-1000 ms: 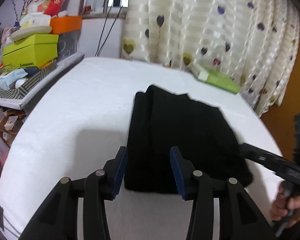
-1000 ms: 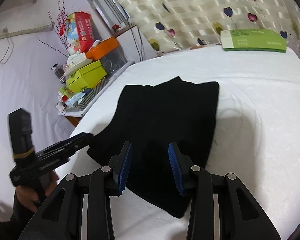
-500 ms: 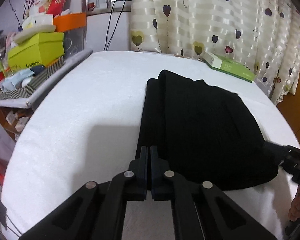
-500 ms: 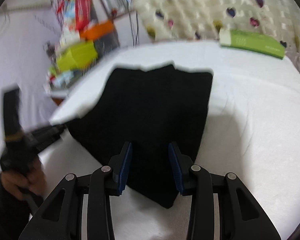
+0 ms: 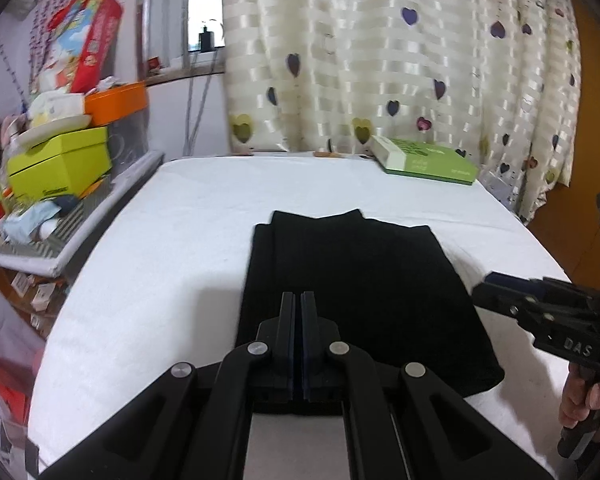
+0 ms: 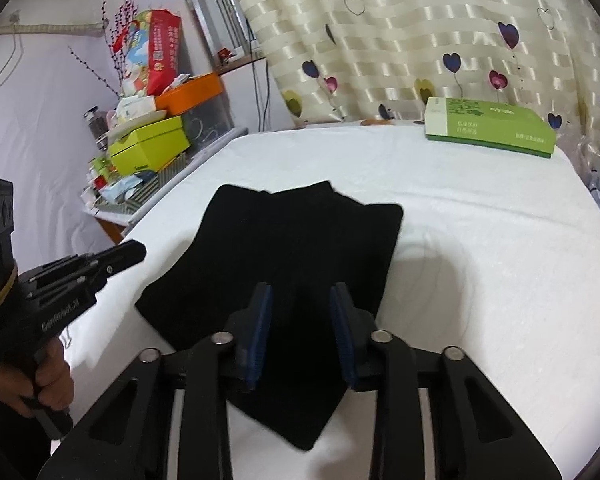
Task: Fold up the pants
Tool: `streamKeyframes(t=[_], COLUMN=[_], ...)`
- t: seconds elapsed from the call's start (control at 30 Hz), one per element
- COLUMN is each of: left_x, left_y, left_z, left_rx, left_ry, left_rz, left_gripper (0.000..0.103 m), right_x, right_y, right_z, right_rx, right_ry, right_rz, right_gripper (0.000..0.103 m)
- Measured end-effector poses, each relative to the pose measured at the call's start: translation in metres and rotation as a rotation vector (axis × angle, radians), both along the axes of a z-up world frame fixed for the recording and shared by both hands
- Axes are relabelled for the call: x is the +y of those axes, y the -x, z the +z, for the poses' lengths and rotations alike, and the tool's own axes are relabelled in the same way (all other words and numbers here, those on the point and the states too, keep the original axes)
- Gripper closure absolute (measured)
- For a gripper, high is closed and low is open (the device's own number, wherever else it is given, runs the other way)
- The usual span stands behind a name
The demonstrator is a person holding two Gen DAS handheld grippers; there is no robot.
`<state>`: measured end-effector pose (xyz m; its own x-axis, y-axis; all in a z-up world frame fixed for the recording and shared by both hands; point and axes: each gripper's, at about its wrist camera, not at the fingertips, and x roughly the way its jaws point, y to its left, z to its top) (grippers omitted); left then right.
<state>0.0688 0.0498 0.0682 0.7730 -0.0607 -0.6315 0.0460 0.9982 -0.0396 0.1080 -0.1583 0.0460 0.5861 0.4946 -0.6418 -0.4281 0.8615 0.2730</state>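
Pants of black, matte, soft knit cloth lie as a compact, roughly rectangular stack near the middle of the white, finely textured worktop, towards its near edge. Folding looks nearly done; I judge what remains is one more fold or a tidy. The left hand-held gripper has its blue pads pressed together, apparently with nothing between them, above the stack's near edge. The right hand-held gripper hovers with jaws apart over the near corner. Next move calls for reopening the left one and pinching through all layers, since limp cloth slides easily.
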Motion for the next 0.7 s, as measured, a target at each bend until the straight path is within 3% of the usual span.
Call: streamKeyframes(t=[0.2,0.33,0.53,0.7], left_x=[-0.013,-0.011,-0.004,-0.012], left_y=[-0.022,-0.027,-0.023,-0.051], left_z=[-0.022,-0.042,-0.035,-0.018], left_rx=[0.065,0.126,0.125,0.094], left_ry=[-0.011,-0.028,-0.005,-0.012], left_rz=[-0.026,-0.024,-0.05,-0.066], left_gripper=[0.099,0.099,0.099,0.099], right_x=[0.001,0.009,0.0,-0.001], right_y=[-0.025,-0.04,-0.047,-0.075], right_z=[-0.012,-0.036,-0.021,-0.017], right_rx=[0.028,0.082,0.032,0.016], right_ry=[0.018,0.097,0.086,0.092], right_rz=[0.002,0.028,0.021,0.009], right_gripper=[0.075,0.076,0.077,0.077])
